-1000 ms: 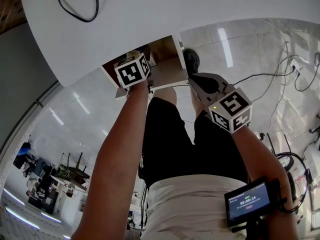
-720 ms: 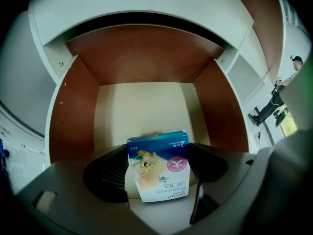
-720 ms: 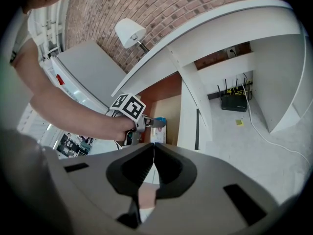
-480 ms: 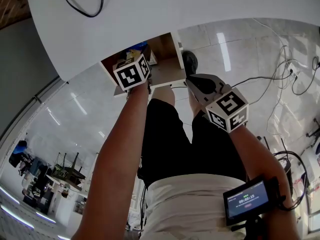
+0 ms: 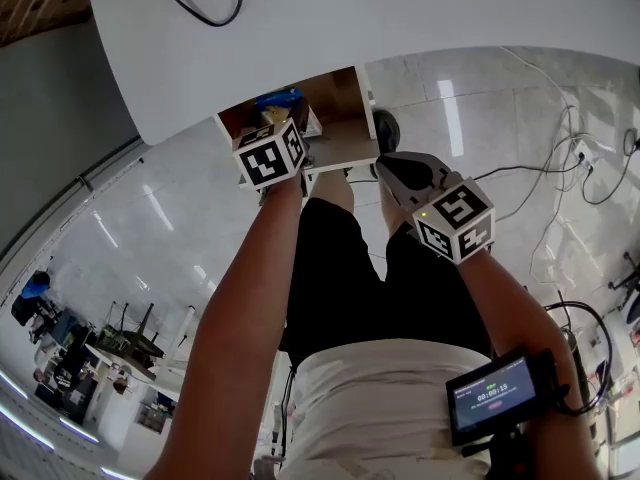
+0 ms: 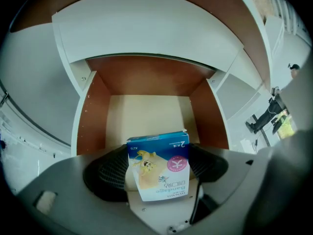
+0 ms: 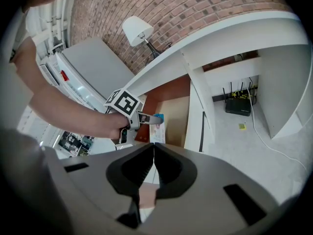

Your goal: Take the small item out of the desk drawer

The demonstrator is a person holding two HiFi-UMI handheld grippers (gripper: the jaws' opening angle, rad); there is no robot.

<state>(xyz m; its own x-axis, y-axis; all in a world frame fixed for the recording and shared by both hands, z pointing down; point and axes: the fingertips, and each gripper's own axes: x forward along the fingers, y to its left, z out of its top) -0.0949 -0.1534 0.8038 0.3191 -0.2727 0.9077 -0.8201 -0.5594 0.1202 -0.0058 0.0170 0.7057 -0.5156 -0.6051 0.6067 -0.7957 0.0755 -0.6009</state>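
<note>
Left claw [image 6: 159, 155] grips small blue-and-cream cardboard box [image 6: 159, 175] over open brown wooden drawer [image 6: 146, 114]; right claw [image 7: 152, 168] clenched empty; lifting clear comes next.

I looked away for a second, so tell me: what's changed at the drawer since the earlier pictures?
The left gripper, tongs shut on the blue box, appears to have drawn back slightly from the drawer, so the box shows more. The drawer stays open; the right gripper stays shut beside it.

Office; white desk [image 5: 400, 8]; router [image 7: 238, 105] beneath.
</note>
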